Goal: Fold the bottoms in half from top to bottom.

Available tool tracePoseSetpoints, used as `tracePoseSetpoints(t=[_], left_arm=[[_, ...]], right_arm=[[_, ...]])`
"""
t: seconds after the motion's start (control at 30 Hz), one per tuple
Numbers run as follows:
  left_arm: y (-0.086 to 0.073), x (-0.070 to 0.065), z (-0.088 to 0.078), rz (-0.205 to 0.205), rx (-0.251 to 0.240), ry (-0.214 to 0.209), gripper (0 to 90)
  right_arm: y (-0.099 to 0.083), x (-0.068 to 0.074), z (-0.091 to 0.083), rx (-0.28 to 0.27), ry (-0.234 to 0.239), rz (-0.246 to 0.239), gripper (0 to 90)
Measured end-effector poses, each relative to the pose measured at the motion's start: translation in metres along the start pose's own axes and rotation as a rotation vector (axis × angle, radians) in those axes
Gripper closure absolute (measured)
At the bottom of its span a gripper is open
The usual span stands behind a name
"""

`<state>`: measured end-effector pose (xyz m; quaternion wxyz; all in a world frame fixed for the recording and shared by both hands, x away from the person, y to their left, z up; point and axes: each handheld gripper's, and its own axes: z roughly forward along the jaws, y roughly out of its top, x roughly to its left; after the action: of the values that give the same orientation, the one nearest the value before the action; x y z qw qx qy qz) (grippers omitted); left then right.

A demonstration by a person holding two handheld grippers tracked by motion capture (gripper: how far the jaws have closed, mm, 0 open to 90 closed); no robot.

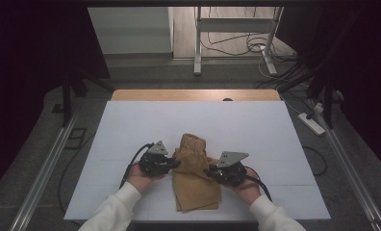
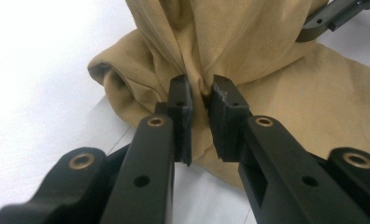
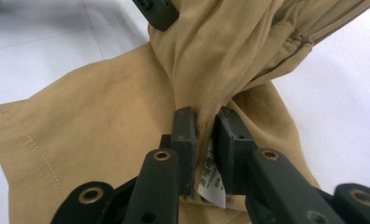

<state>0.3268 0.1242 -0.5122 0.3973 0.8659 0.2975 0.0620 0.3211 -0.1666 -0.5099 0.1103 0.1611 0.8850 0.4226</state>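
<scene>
Mid-fold on the tan cotton garment with an elastic waistband [image 1: 194,171], likely shorts. It lies on the white worktop [image 1: 131,130], lower part flat toward the person, waistband end bunched and lifted. The left hand-held gripper [image 2: 201,100] has its jaws nearly closed on a pinch of cloth; the right hand-held gripper [image 3: 205,126] is clamped on cloth beside a white care label [image 3: 211,184]. Grasp done; folding over and flattening seem left.
</scene>
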Motion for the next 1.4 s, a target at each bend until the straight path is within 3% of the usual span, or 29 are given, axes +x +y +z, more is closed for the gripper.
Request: tracePoseSetpoints(t=[0.3,0.5,1.0,1.3,1.4], left_arm=[[-0.001,-0.002,-0.001,0.017,0.000,0.003,79.6],[-0.003,-0.005,-0.002,0.027,0.006,-0.003,79.8],[-0.008,-0.010,-0.005,0.030,0.013,-0.025,79.4],[-0.008,-0.009,-0.004,0.014,0.008,-0.025,77.0],[-0.007,-0.006,-0.006,-0.033,0.012,-0.028,70.1]], right_arm=[[0.000,-0.002,-0.002,-0.018,0.002,0.039,68.3],[0.000,0.001,-0.002,0.002,0.003,0.016,79.3],[-0.009,0.011,-0.002,0.031,0.024,-0.008,79.9],[-0.010,0.010,-0.001,0.038,0.028,-0.013,79.9],[-0.010,0.010,-0.001,0.038,0.028,-0.013,79.9]])
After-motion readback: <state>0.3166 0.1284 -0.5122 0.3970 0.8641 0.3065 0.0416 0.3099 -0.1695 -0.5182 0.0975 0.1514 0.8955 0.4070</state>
